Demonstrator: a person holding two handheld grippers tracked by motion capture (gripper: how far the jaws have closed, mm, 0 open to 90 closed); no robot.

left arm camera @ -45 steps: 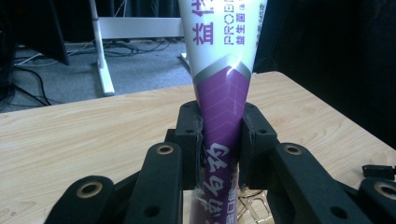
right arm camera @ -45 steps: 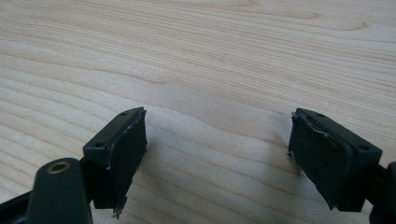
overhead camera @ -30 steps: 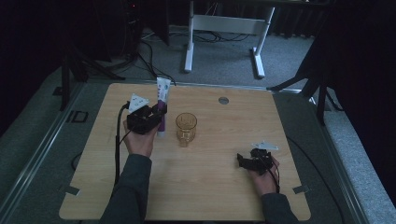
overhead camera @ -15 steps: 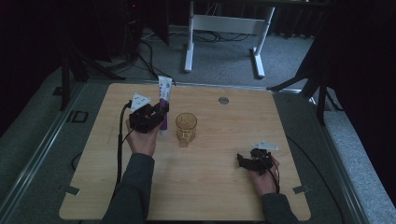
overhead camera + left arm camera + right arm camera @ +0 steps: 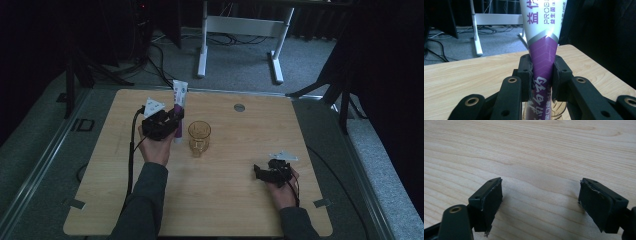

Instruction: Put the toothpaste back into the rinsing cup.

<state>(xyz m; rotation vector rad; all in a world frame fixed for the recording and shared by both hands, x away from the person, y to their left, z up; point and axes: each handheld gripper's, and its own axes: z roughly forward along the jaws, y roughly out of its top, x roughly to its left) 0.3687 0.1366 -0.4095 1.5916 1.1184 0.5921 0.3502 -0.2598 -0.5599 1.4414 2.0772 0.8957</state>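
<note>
A purple-and-white toothpaste tube (image 5: 178, 107) stands upright in the air at the table's back left, cap end down. My left gripper (image 5: 172, 120) is shut on its purple lower part; in the left gripper view the tube (image 5: 541, 50) is squeezed between both pads (image 5: 527, 75). Just right of the tube stands an amber glass cup (image 5: 199, 138), whose rim (image 5: 560, 111) shows below the jaws. My right gripper (image 5: 260, 173) rests low over the table's front right, open with nothing between its fingers (image 5: 490, 200).
The wooden table (image 5: 240, 210) has a small round grommet (image 5: 239, 107) near its back edge. A white desk frame (image 5: 240, 35) stands on the grey carpet behind the table. Tape marks sit at the front corners (image 5: 76, 203).
My left gripper has carried the tube slightly to the right, closer to the cup. The right gripper has stayed put.
</note>
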